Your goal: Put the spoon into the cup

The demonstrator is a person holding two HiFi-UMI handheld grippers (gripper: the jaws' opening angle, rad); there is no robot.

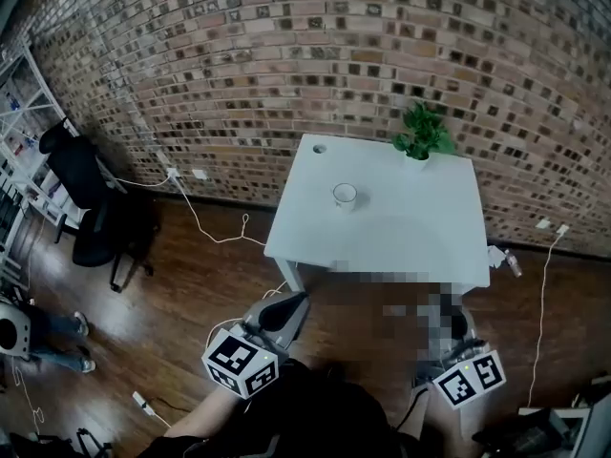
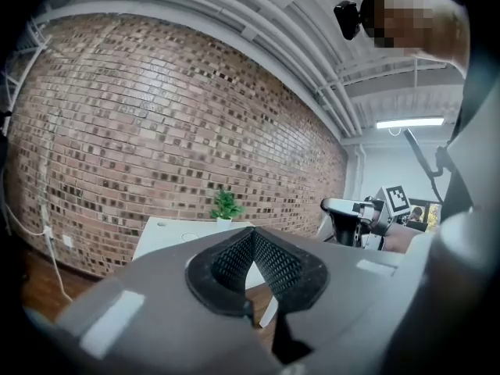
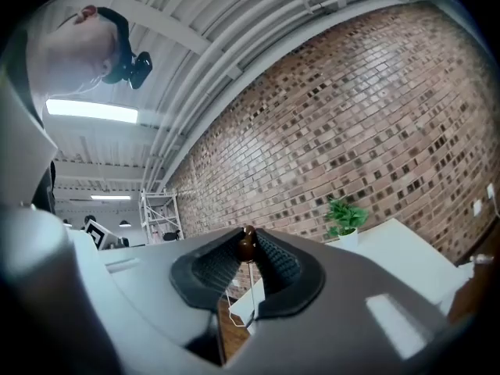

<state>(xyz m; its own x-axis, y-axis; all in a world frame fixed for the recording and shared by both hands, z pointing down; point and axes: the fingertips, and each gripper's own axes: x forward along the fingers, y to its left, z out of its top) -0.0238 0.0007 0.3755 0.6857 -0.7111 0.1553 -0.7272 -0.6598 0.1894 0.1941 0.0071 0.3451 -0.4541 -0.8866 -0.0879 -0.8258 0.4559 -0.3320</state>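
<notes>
Brown and small, the end of the spoon [image 3: 247,246] sticks up between the jaws of the right hand-held gripper [image 3: 248,239], which are closed on it with only a narrow gap. The left hand-held gripper [image 2: 254,234] holds nothing, and its jaws meet at the tips. The cup [image 1: 345,195] stands ahead of both, well apart from them, on the white table [image 1: 410,237]. A potted plant [image 1: 423,136] stands beyond the cup, by the brick wall [image 1: 286,55].
</notes>
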